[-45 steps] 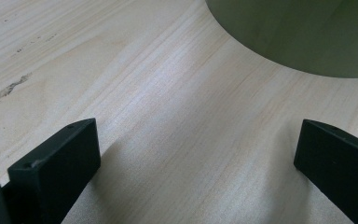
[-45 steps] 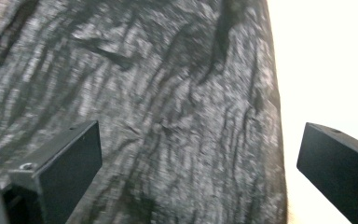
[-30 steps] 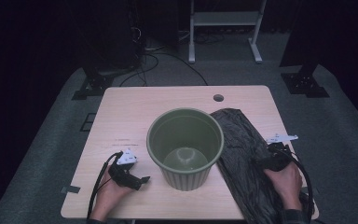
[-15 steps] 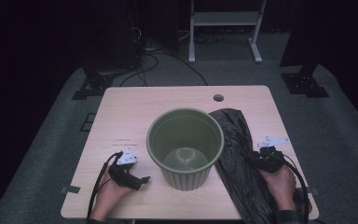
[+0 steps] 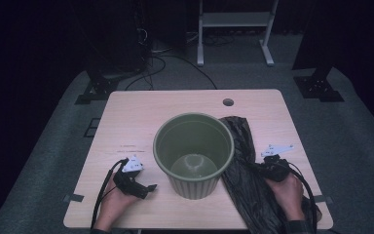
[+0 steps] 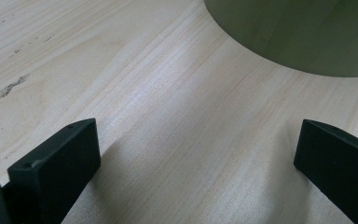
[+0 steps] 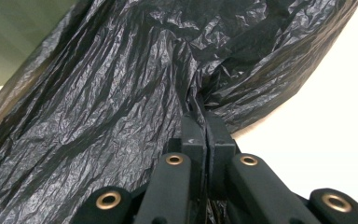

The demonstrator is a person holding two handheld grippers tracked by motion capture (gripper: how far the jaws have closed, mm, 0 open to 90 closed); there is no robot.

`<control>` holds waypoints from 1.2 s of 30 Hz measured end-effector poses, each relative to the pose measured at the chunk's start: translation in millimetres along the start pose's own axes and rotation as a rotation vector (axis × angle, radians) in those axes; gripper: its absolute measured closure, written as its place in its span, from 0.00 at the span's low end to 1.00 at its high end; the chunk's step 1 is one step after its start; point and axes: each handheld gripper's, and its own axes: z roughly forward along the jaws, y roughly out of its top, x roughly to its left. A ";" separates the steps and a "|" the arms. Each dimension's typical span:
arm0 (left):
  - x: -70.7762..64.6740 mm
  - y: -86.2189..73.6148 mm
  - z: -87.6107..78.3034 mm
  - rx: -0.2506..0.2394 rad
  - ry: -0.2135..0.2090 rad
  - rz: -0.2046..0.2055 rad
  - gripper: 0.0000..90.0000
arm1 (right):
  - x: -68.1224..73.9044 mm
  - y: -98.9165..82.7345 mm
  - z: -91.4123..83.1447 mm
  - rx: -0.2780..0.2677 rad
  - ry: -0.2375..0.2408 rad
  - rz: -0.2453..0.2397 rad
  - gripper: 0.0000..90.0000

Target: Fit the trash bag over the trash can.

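Right now my right gripper [image 7: 204,126] has its jaws pinched together on a fold of the black bin bag [image 7: 121,93], which lies crumpled along the table's [image 5: 185,100] right side, touching the green bin [image 5: 194,152] at mid-table. My left gripper [image 5: 148,187] rests near the front-left corner, jaws spread wide, holding nothing, just beside the bin.
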 end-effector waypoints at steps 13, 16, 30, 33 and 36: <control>0.0 0.0 0.0 0.000 0.000 0.000 0.00 | 25.4 18.5 18.0 0.019 0.093 -0.076 0.78; 0.0 0.0 0.0 0.000 0.000 0.000 0.00 | 24.9 20.9 19.4 0.006 0.138 -0.035 0.59; 0.0 0.0 0.0 0.000 0.000 0.000 0.00 | 41.3 32.0 32.2 -0.012 0.156 -0.010 0.20; -0.1 0.0 0.0 0.000 -0.001 0.000 0.00 | 47.2 33.1 38.1 0.016 0.125 -0.048 0.20; -0.1 0.0 0.0 0.000 -0.001 0.001 0.00 | 54.7 33.5 39.6 0.020 0.048 -0.106 0.34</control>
